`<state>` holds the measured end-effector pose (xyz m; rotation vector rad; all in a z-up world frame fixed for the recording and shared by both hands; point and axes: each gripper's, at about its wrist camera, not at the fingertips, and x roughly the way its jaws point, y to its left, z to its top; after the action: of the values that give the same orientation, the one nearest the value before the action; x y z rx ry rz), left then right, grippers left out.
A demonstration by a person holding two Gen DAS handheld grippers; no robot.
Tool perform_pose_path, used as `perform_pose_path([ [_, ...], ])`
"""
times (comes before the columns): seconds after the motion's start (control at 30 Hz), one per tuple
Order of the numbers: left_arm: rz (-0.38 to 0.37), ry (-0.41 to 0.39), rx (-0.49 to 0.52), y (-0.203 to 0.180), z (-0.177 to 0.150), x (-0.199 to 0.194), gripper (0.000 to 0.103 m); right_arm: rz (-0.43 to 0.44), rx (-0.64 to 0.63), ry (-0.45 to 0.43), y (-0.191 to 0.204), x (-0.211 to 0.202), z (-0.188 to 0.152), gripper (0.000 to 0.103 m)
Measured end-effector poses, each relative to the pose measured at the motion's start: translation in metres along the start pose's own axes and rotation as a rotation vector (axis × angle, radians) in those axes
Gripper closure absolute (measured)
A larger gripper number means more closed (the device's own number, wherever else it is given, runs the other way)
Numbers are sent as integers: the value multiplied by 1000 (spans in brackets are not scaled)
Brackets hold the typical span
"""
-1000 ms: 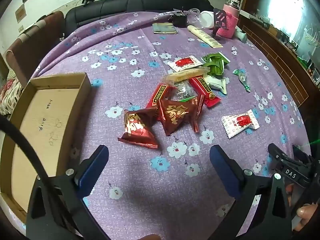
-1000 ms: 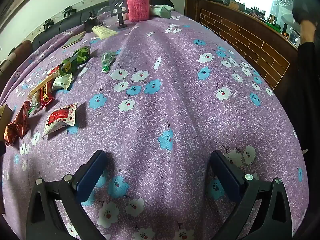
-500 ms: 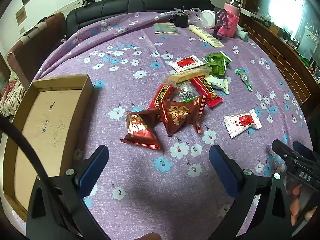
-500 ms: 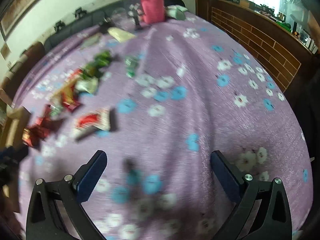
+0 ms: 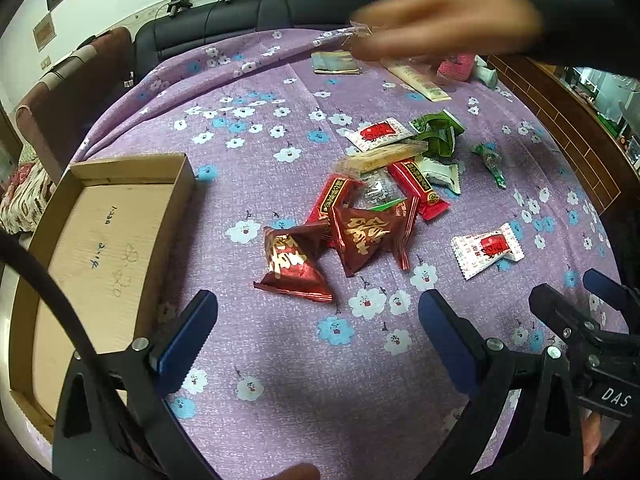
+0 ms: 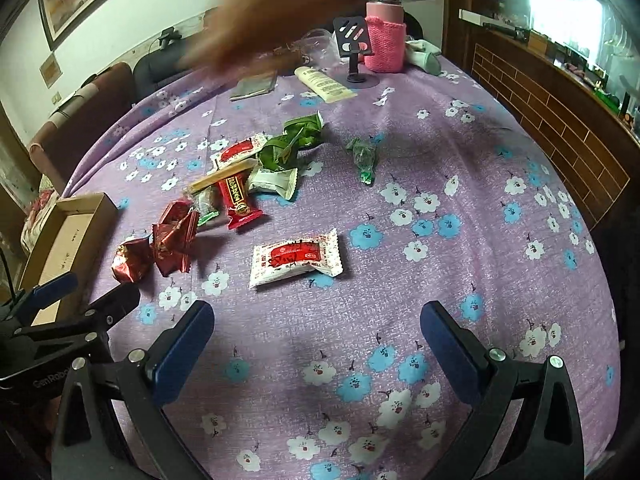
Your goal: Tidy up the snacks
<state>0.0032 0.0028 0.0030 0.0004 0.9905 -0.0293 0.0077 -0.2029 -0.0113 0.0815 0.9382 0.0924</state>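
Observation:
A heap of snack packets lies on the purple flowered cloth: two dark red pyramid packets [image 5: 294, 264] [image 5: 366, 238], red bars [image 5: 418, 188], green packets [image 5: 438, 136] and white-and-red packets [image 5: 486, 248] [image 6: 296, 258]. An open cardboard box [image 5: 100, 240] lies at the left, with nothing in it. My left gripper [image 5: 318, 328] is open and empty, just in front of the pyramid packets. My right gripper [image 6: 318, 338] is open and empty, just in front of the white-and-red packet. A blurred bare hand [image 5: 440, 16] reaches over the far side of the table.
At the far edge stand a pink-sleeved bottle [image 6: 384, 42], a black phone stand [image 6: 354, 46], a cream tube [image 6: 324, 84] and a flat grey packet [image 6: 254, 86]. A lone green sweet [image 6: 364, 156] lies to the right of the heap. Chairs stand behind the table.
The right gripper has swung left, so the snack heap and the box are now in its view. A blurred hand has come in over the far side. The left gripper has barely moved.

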Motion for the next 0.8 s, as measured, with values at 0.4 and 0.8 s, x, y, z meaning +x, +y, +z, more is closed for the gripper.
perform_pose_path([
  [0.4, -30, 20, -39, 3, 2, 3, 5, -49, 34, 19, -13, 1, -4, 0],
  [0.8, -97, 18, -17, -10, 3, -7, 7, -35, 70, 14, -24, 0, -10, 0],
])
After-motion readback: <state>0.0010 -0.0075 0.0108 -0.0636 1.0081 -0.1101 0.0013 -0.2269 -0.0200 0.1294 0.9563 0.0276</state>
